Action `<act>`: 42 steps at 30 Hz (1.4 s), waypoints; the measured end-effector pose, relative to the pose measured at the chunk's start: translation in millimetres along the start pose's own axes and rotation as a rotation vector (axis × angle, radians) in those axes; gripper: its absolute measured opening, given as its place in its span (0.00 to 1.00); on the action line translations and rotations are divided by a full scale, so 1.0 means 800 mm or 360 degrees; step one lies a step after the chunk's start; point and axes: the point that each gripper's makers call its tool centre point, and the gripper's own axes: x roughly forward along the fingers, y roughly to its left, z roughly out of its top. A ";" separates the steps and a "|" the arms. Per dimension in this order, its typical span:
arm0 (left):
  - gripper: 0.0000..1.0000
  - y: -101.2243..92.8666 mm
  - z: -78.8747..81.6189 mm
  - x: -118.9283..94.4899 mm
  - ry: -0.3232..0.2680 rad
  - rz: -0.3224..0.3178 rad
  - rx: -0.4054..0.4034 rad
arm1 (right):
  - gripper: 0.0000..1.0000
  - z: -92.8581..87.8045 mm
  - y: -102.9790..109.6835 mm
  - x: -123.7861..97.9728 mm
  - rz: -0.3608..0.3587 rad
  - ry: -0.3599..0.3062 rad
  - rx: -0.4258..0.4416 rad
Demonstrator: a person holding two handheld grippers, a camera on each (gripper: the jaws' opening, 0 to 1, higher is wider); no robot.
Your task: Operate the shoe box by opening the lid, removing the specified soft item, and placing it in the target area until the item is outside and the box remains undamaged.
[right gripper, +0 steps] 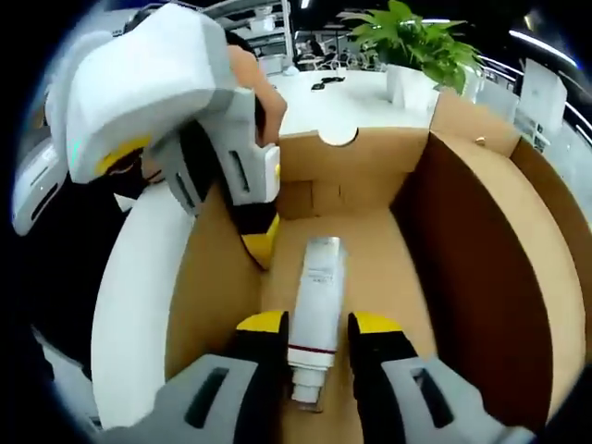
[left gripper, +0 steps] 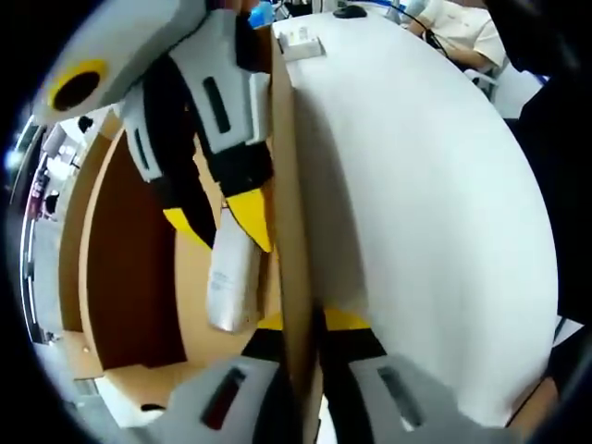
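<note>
An open cardboard shoe box has a white tube lying lengthwise on its floor. My right gripper reaches down into the box, its yellow-tipped jaws pressed against both sides of the tube near the cap end. In the left gripper view the same gripper comes in from the upper left over the tube. My left gripper straddles the box's side wall, one jaw inside and one outside, shut on the cardboard. The right gripper view shows it clamped on the left wall.
The box sits on a white table. A small white object lies at its far end, where a person sits. A potted plant stands beyond the box. The right wall is tall and brown.
</note>
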 end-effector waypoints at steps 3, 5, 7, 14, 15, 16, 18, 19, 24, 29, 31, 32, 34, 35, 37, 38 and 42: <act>0.04 -0.001 0.000 0.000 0.0000 0.0001 0.0000 | 0.23 -0.012 -0.002 0.000 -0.0009 0.0021 -0.0009; 0.04 -0.002 0.001 0.000 0.0000 0.0002 0.0001 | 0.22 -0.014 -0.005 -0.001 -0.0028 -0.0014 0.0013; 0.04 -0.003 0.001 0.000 0.0000 0.0000 -0.0001 | 0.21 -0.016 -0.008 -0.003 -0.0043 -0.0034 0.0011; 0.04 -0.005 0.001 0.000 -0.0001 -0.0001 -0.0004 | 0.21 -0.034 -0.026 -0.018 -0.0131 -0.0004 0.0068; 0.04 -0.005 0.001 0.000 -0.0001 -0.0001 -0.0004 | 0.21 -0.035 -0.026 -0.019 -0.0135 0.0006 0.0073; 0.04 -0.005 0.001 0.000 -0.0001 0.0000 -0.0004 | 0.21 -0.037 -0.027 -0.020 -0.0140 0.0017 0.0077; 0.04 -0.005 0.002 0.000 -0.0001 0.0000 -0.0003 | 0.21 -0.041 -0.028 -0.023 -0.0154 0.0047 0.0079; 0.04 -0.006 0.002 -0.001 -0.0001 0.0000 -0.0003 | 0.21 -0.044 -0.029 -0.025 -0.0163 0.0066 0.0077; 0.04 -0.007 0.002 -0.001 -0.0001 0.0000 -0.0003 | 0.21 -0.062 -0.044 -0.039 -0.0259 0.0143 0.0108; 0.04 -0.007 0.002 -0.001 -0.0001 0.0000 -0.0003 | 0.21 -0.062 -0.044 -0.040 -0.0277 0.0141 0.0111; 0.04 -0.007 0.002 -0.001 0.0001 0.0000 -0.0003 | 0.22 -0.062 -0.044 -0.040 -0.0279 0.0150 0.0105; 0.04 -0.007 0.002 -0.001 0.0001 0.0000 -0.0003 | 0.23 -0.062 -0.045 -0.041 -0.0288 0.0155 0.0094; 0.04 -0.007 0.002 -0.001 0.0001 0.0002 -0.0003 | 0.30 -0.060 -0.045 -0.042 -0.0302 0.0150 0.0098; 0.04 -0.006 0.002 -0.001 0.0001 0.0002 -0.0003 | 0.31 -0.058 -0.043 -0.045 -0.0305 0.0139 0.0103; 0.04 -0.005 0.001 -0.001 0.0001 0.0003 -0.0002 | 0.31 -0.055 -0.040 -0.049 -0.0311 0.0117 0.0113; 0.04 -0.005 0.001 -0.001 0.0001 0.0003 -0.0002 | 0.31 -0.055 -0.040 -0.050 -0.0319 0.0120 0.0106; 0.04 -0.005 0.001 -0.001 0.0000 0.0001 -0.0003 | 0.32 -0.070 -0.039 -0.052 -0.0333 0.0189 0.0152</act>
